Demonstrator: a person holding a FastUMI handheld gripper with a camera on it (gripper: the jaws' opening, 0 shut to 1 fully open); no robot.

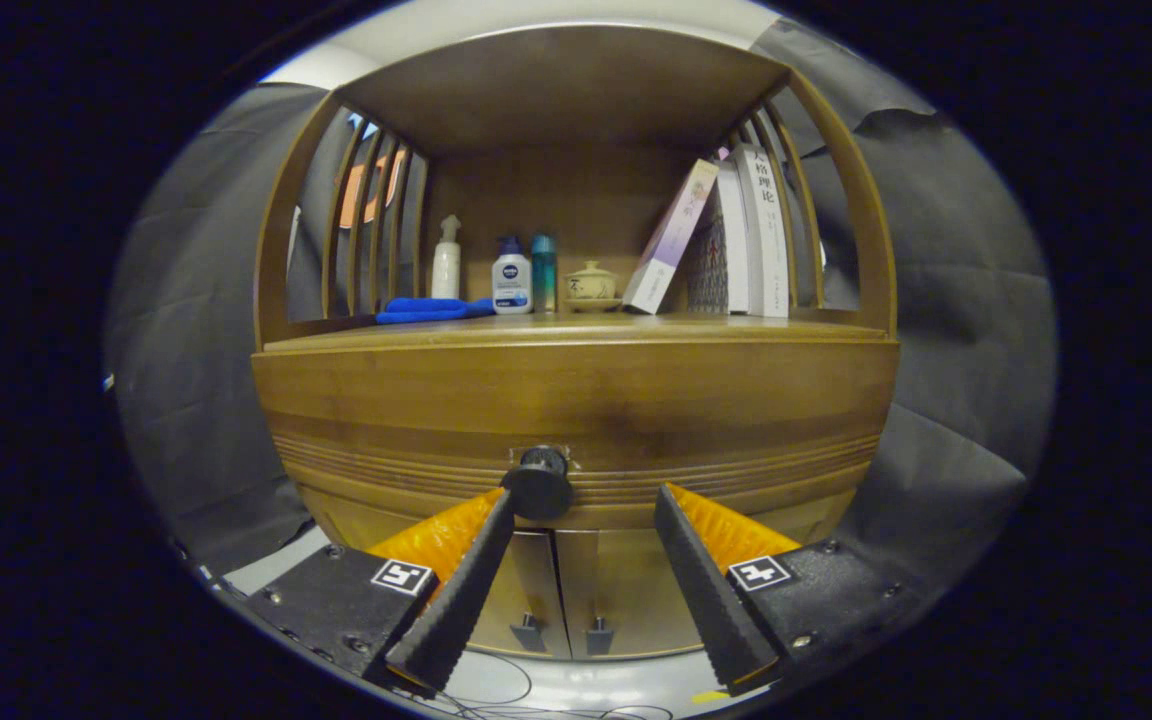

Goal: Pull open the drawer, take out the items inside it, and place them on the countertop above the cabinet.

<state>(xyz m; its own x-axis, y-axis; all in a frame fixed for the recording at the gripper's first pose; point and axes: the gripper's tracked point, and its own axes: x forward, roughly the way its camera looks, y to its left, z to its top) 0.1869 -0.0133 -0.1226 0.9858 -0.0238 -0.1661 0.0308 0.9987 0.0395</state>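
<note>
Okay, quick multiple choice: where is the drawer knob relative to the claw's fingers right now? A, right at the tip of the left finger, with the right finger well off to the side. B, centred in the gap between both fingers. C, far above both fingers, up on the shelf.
A: the drawer knob sits at the tip of the left finger, while the open claw has its right finger apart from it.

The gripper (pixel 584 510) has two wedge-shaped fingers (pixel 456 590) with ribbed inner faces. Each finger sits on a black block fixed with small screws, and each block carries a square black-and-white marker (pixel 402 576). Thin cables, perhaps its own, lie below.
</note>
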